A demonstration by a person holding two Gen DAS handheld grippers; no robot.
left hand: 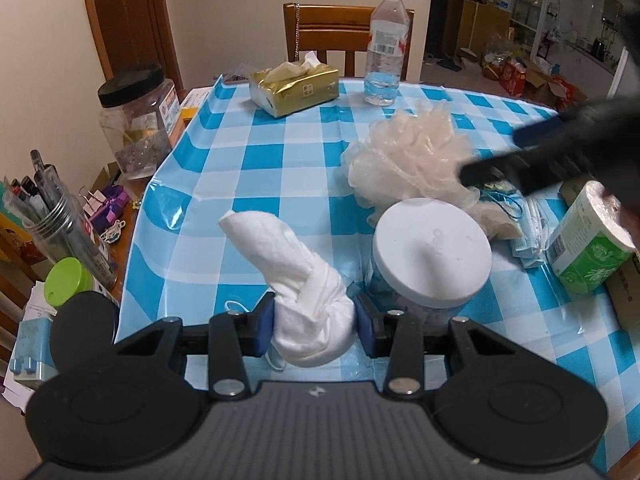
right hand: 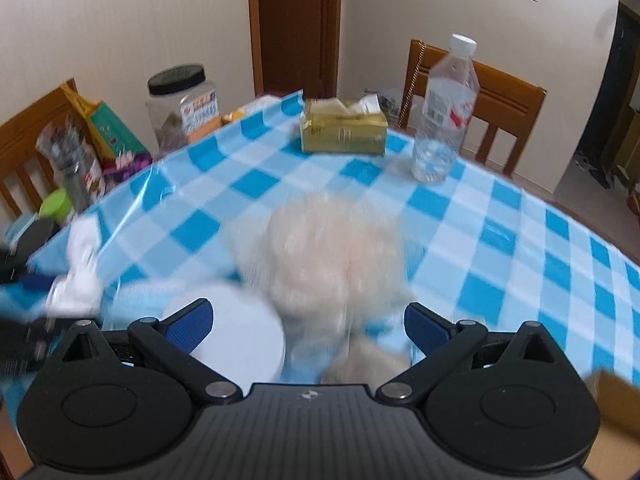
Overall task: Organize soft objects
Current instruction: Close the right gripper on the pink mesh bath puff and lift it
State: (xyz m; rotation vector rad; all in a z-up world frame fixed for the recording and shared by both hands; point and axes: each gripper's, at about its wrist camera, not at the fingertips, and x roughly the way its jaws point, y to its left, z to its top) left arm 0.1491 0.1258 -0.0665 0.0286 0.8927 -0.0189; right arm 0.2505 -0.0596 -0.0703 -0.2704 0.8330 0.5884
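My left gripper [left hand: 314, 326] is shut on a white rolled towel [left hand: 296, 276], held just above the blue checked tablecloth [left hand: 256, 152]; the towel also shows blurred at the left of the right wrist view [right hand: 80, 264]. A cream mesh bath sponge [left hand: 412, 156] lies on the cloth at the right. My right gripper [right hand: 308, 320] is open above the sponge [right hand: 324, 248], its jaws spread wide on either side of it. In the left wrist view the right gripper [left hand: 496, 152] reaches in over the sponge from the right.
A white-lidded jar [left hand: 430, 252] stands beside the towel. A gold tissue pack [left hand: 294, 88] and a water bottle [left hand: 386, 44] stand at the far edge. Face masks [left hand: 528, 236] and a green-labelled roll [left hand: 588, 248] lie right. A pen holder [left hand: 56, 216] and black-lidded jar [left hand: 136, 120] stand left.
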